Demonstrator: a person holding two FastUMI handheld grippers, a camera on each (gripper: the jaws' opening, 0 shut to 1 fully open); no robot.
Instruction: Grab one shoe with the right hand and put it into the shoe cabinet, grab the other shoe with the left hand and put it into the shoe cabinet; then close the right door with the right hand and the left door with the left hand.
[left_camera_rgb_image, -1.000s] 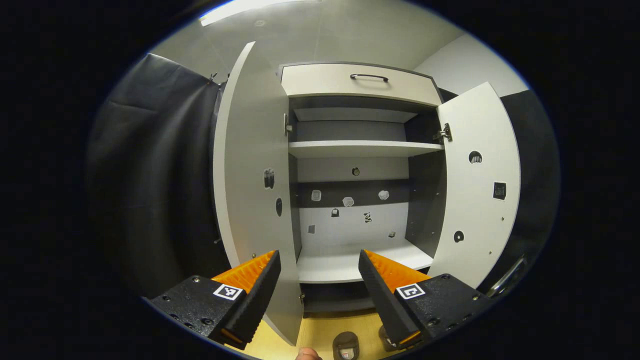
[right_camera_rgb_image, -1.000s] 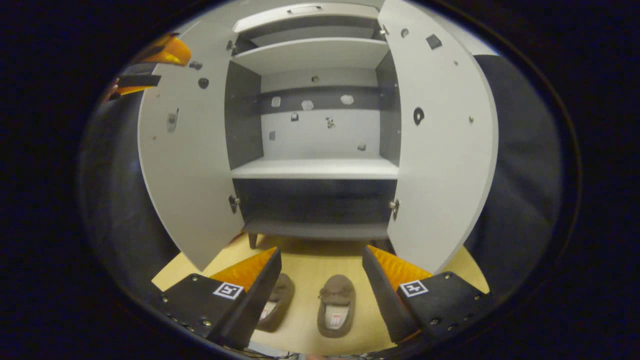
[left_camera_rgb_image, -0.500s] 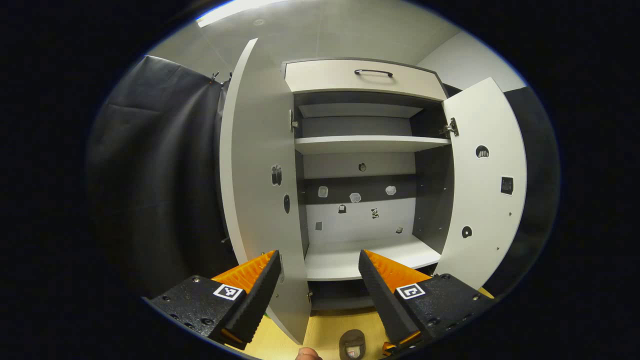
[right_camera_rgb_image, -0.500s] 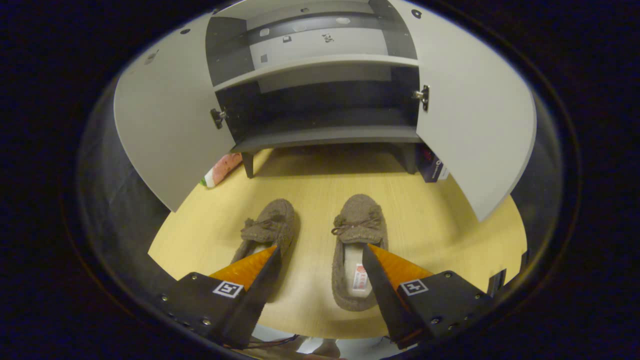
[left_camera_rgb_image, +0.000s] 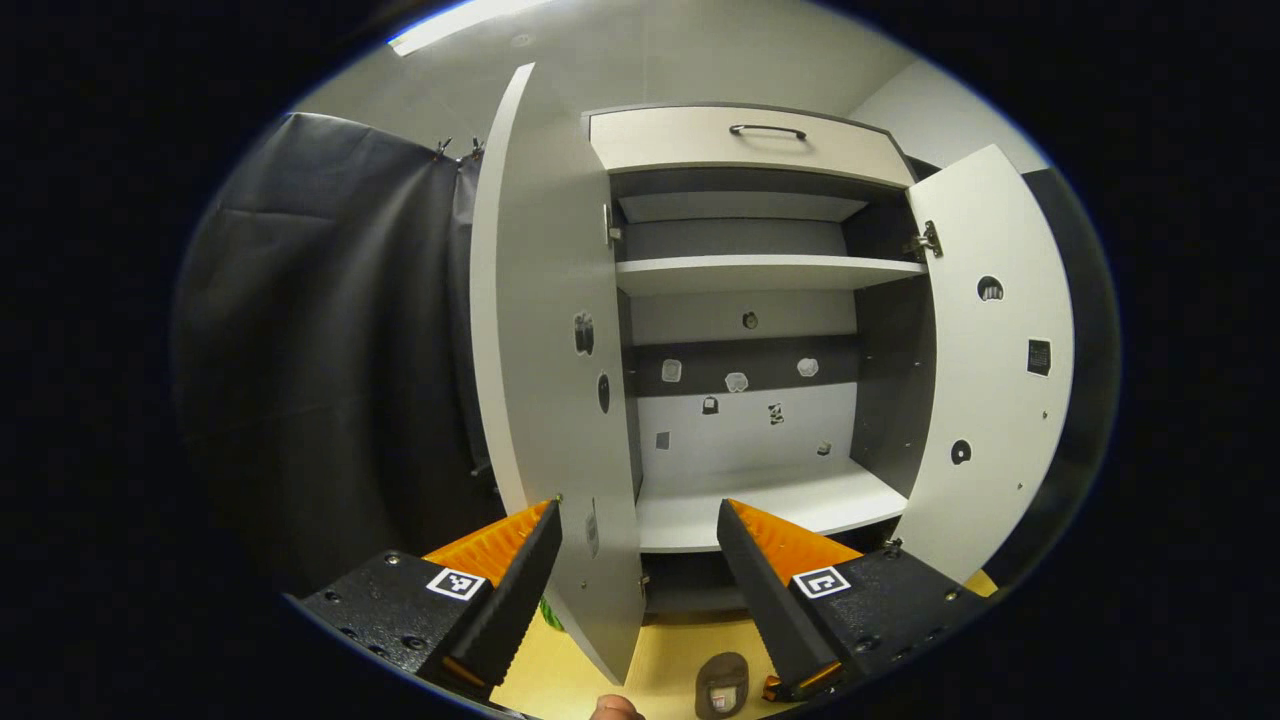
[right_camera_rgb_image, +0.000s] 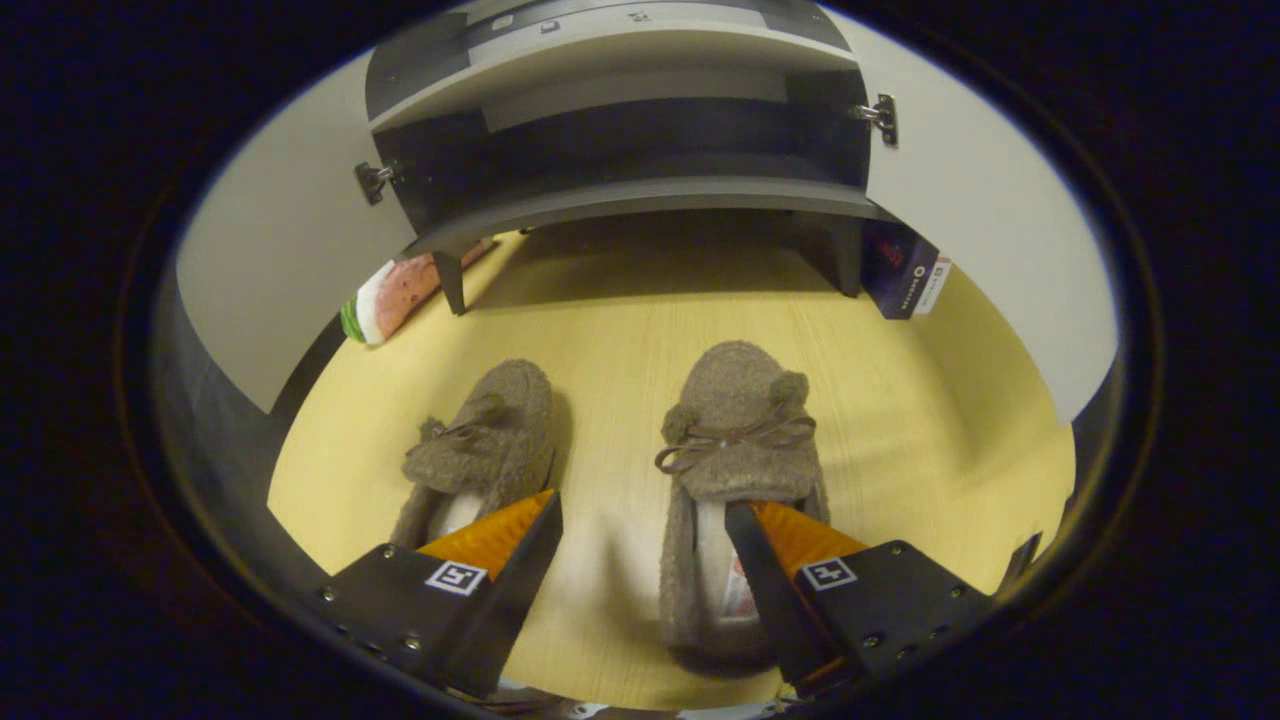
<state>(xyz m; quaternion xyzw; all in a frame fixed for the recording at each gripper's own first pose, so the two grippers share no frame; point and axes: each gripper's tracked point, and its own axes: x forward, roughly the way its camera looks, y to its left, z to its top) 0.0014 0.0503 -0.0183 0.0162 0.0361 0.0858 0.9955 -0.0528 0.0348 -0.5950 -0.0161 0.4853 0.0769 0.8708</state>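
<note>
Two brown fuzzy slippers lie side by side on the yellow floor, toes toward the cabinet. In the right gripper view, the right slipper has one finger of my open right gripper over its opening, the other finger on the floor between the pair. The left slipper lies beside it. The shoe cabinet stands with both doors swung wide. My left gripper is open and empty, held up facing the cabinet shelves. A slipper heel peeks in below.
The left door stands close ahead of my left gripper; the right door is farther right. A watermelon-patterned object and a dark box lie by the cabinet legs. A drawer with a handle tops the cabinet.
My right gripper tilted down from the cabinet and moved lower and closer over the right slipper. My left gripper drifted slightly left, staying open.
</note>
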